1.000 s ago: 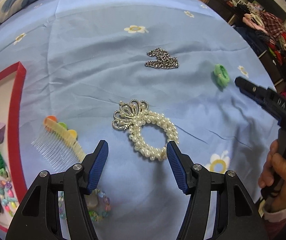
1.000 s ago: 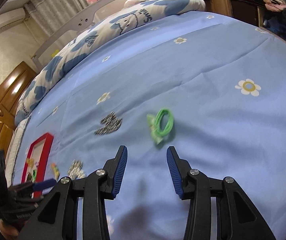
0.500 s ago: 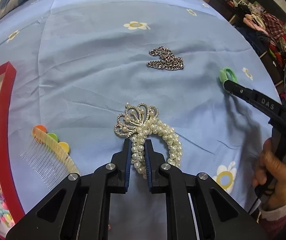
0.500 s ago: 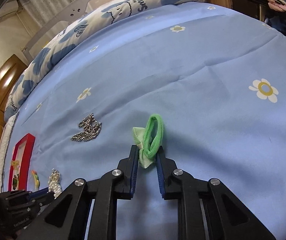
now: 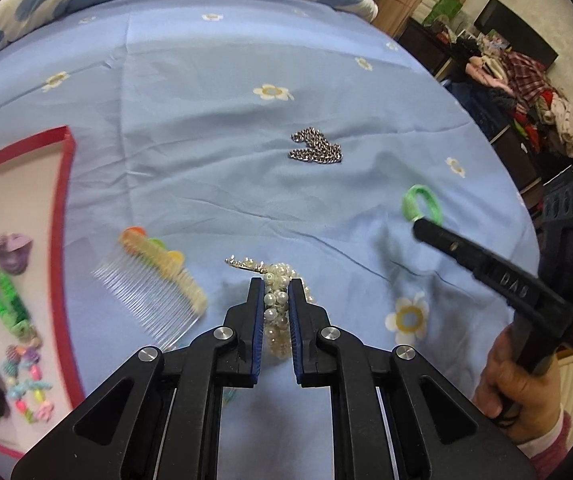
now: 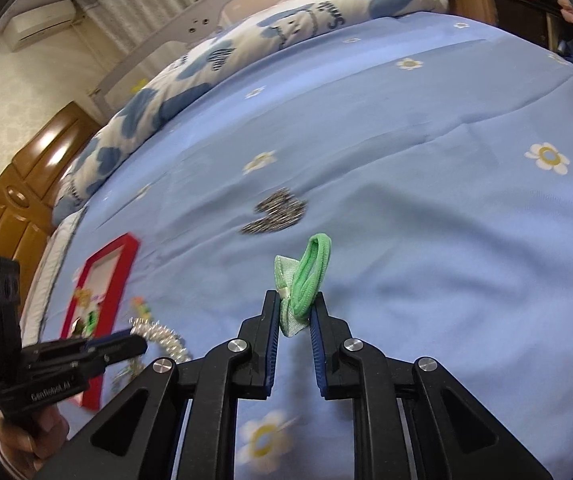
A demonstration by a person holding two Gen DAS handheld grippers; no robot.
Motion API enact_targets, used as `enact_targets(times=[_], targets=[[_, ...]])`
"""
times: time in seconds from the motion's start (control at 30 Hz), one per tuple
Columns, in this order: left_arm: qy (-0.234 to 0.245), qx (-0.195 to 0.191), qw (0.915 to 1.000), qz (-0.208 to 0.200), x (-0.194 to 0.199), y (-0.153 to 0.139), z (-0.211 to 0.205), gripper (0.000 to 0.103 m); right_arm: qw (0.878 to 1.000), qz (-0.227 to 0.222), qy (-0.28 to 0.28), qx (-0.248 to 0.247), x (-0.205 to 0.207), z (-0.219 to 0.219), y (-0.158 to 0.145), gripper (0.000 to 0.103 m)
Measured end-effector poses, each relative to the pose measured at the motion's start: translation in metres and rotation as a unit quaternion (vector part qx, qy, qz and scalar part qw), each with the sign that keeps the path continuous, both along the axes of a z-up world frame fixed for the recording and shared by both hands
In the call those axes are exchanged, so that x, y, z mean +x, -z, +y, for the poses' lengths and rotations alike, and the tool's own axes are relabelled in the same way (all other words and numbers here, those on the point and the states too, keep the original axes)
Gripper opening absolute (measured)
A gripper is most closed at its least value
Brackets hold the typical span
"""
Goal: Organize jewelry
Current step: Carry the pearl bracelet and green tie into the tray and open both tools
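the red-rimmed tray [image 5: 65,184] runs off the left edge of the left wrist view, its contents smeared by blur. the pearl bracelet [image 5: 276,304] is partly hidden between the left gripper [image 5: 275,285] fingers. the silver chain [image 6: 276,214] is blurred in the right wrist view.

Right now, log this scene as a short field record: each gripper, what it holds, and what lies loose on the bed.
left gripper: shut on pearl bracelet
right gripper: shut on green hair tie
loose on bedspread: silver chain, hair comb
red tray: already holds small hair accessories
bracelet state: lifted or resting, cannot tell
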State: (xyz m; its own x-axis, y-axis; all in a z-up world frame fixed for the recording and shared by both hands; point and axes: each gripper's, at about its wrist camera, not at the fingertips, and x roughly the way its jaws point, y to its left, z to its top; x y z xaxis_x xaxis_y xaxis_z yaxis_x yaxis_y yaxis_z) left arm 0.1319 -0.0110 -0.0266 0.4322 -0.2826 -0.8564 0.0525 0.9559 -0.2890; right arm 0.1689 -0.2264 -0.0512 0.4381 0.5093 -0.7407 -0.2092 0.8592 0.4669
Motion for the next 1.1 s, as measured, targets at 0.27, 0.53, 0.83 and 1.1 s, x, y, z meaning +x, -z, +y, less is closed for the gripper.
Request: enact_targets(times=[0.27, 0.53, 0.83, 1.1], targets=[[-0.024, -0.005, 0.9994, -0.024, -0.030, -0.021, 0.030, 0.010, 0.999, -0.001, -0.046, 0.018, -0.027, 0.042, -0.013, 0.015], [-0.061, -0.011, 0.9972, -0.042, -0.057, -0.034, 0.067, 0.010, 0.995, -0.002, -0.097, 0.025, -0.049, 0.091, -0.020, 0.015], [-0.109, -0.015, 0.9924, -0.054, -0.078, -0.040, 0.113, 0.010, 0.988, -0.005, -0.150, 0.030, -0.067, 0.143, -0.028, 0.015], [-0.162, -0.018, 0.9851, -0.053, -0.100, -0.034, 0.163, 0.010, 0.982, -0.011, -0.187, 0.034, -0.073, 0.182, -0.036, 0.015]])
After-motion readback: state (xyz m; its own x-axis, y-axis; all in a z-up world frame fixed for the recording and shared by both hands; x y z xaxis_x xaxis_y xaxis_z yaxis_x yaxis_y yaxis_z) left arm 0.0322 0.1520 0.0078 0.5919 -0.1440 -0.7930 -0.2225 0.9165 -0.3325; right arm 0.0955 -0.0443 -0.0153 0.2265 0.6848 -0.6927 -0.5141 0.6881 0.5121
